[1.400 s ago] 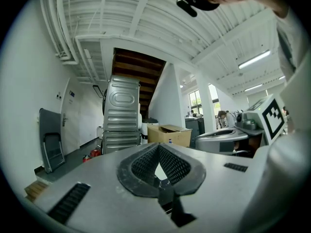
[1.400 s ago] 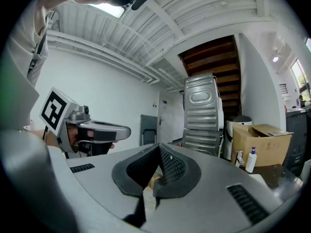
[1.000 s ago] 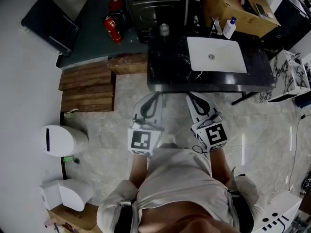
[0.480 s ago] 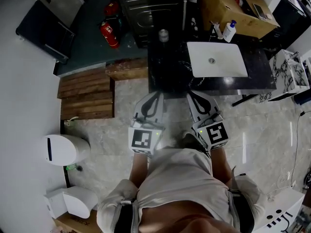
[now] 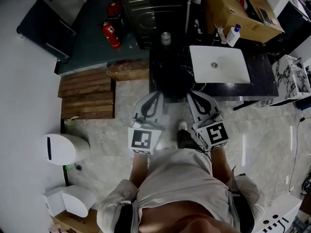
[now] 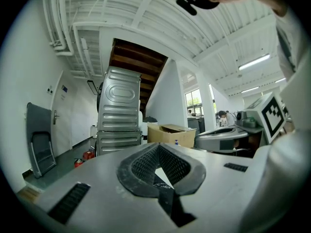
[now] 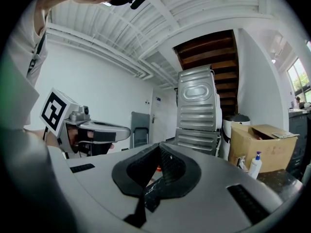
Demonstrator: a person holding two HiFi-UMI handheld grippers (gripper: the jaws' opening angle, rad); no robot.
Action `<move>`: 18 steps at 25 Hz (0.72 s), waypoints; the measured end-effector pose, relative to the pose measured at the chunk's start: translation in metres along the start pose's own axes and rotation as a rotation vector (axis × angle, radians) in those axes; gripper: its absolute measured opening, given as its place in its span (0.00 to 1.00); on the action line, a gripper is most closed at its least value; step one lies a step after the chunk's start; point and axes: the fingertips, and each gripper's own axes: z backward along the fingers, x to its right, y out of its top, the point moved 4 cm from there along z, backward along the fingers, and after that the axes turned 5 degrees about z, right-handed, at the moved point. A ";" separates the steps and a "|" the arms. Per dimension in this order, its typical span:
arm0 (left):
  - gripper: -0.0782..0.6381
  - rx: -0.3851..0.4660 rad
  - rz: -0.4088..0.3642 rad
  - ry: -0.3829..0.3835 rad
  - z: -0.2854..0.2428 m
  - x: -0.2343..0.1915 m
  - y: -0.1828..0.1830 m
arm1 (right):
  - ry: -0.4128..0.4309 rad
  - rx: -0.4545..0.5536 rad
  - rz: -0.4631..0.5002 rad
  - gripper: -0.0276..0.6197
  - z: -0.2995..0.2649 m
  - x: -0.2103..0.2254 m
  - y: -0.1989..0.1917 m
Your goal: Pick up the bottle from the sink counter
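Counter (image 5: pixel 170 74) sits dead ahead with its long edge toward us, so we judge a level reach suits it. Box (image 5: pixel 233 8) stands behind the counter's back right; the top is open, but we can't make out the contents. Sink (image 5: pixel 231 72) is set into the counter's right half and shows nothing inside but the drain. Left gripper (image 5: pixel 155 96) and right gripper (image 5: pixel 192 96) sit side by side, pointing level at the counter near its front edge; we read that as an approach pose. Both claws are pinched fully together with nothing between them, so one has to open before any grab. Bottle (image 5: pixel 233 35), white with a blue pump, stands upright behind the sink, just in front of the box, well apart from both claws and nearer the right one.
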 end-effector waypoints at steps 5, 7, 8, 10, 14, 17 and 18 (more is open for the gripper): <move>0.11 -0.011 -0.002 0.027 -0.018 -0.008 -0.003 | 0.023 0.003 -0.011 0.03 -0.017 0.015 -0.007; 0.11 -0.017 -0.003 0.036 -0.026 -0.012 -0.004 | 0.031 0.002 -0.014 0.03 -0.025 0.021 -0.009; 0.11 -0.019 -0.003 0.040 -0.030 -0.014 -0.005 | 0.034 0.001 -0.016 0.03 -0.028 0.024 -0.011; 0.11 -0.022 -0.004 0.046 -0.038 -0.017 -0.005 | 0.041 0.000 -0.019 0.03 -0.036 0.031 -0.012; 0.11 -0.025 -0.006 0.061 -0.053 -0.022 -0.004 | 0.053 0.003 -0.024 0.03 -0.048 0.043 -0.015; 0.11 -0.028 -0.010 0.071 -0.065 -0.025 -0.002 | 0.064 0.008 -0.026 0.03 -0.056 0.053 -0.015; 0.11 -0.029 -0.011 0.074 -0.069 -0.025 -0.002 | 0.067 0.011 -0.027 0.03 -0.059 0.057 -0.015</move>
